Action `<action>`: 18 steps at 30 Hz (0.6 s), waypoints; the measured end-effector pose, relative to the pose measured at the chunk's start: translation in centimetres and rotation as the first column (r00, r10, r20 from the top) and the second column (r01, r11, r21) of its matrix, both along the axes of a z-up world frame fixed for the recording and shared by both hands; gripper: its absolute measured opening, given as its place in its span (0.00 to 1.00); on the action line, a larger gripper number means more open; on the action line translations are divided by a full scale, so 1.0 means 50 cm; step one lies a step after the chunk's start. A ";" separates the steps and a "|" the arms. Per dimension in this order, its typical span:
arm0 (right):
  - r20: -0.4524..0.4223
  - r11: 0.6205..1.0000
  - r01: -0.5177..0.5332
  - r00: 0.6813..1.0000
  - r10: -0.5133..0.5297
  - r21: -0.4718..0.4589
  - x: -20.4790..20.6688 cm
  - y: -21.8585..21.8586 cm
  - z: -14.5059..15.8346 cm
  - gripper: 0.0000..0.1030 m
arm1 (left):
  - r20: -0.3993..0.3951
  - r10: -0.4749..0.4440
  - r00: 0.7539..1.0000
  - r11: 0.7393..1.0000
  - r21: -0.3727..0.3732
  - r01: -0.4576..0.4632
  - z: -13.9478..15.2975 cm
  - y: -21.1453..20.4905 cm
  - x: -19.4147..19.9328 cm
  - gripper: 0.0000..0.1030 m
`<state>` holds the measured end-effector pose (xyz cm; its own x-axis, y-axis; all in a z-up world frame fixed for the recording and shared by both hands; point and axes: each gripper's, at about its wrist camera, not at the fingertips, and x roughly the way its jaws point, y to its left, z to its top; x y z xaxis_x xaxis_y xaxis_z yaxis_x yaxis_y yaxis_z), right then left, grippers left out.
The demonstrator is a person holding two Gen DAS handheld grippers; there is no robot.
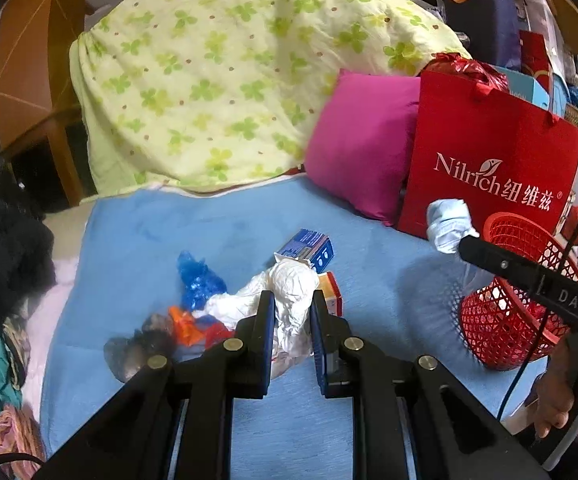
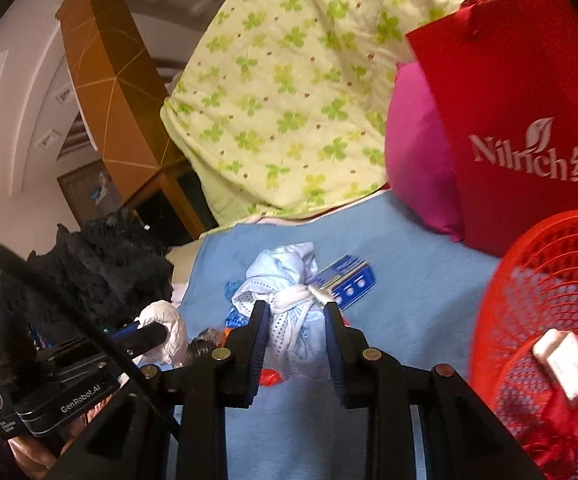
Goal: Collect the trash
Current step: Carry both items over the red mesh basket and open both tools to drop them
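Crumpled white paper wad (image 1: 295,292) pinched between the left gripper (image 1: 292,316) pads, lifted above the blue sheet (image 1: 217,220). Wadded pale-blue face mask (image 2: 289,300) clamped in the right gripper (image 2: 297,332), likewise off the sheet. Below, still lying loose: blue plastic scrap (image 1: 199,282), blue carton (image 1: 309,248), orange-red wrapper (image 1: 189,326). Red mesh basket (image 2: 549,300) at the right edge, just beside the red Nilrich bag (image 1: 489,152) and magenta pillow (image 1: 363,140). Open sheet between pile and basket. Clover quilt (image 1: 229,72) heaped behind.
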<state>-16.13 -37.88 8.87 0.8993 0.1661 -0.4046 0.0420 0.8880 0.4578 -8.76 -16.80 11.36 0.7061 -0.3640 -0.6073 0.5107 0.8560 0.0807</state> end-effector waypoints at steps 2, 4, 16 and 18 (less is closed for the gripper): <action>0.010 1.000 0.013 1.000 -0.014 0.008 -0.014 -0.016 0.005 0.29 | 0.016 -0.005 1.000 1.000 0.017 0.005 0.006 -0.020 -0.011 0.18; 0.025 1.000 0.026 0.999 -0.026 0.012 -0.027 -0.030 0.012 0.29 | 0.030 -0.010 0.999 0.999 0.032 0.009 0.012 -0.039 -0.020 0.18; 0.075 0.994 0.089 0.993 -0.093 0.061 -0.092 -0.106 0.031 0.29 | 0.055 -0.066 0.996 0.995 0.078 0.062 0.027 -0.133 -0.064 0.18; 0.075 0.992 0.100 0.992 -0.105 0.071 -0.099 -0.117 0.031 0.29 | 0.055 -0.080 0.995 0.994 0.083 0.076 0.029 -0.149 -0.068 0.18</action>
<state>-21.06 -43.75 10.41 0.9413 0.0958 -0.3236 0.0930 0.8482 0.5215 -12.16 -24.25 12.83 0.7124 -0.3707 -0.5959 0.5681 0.8031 0.1796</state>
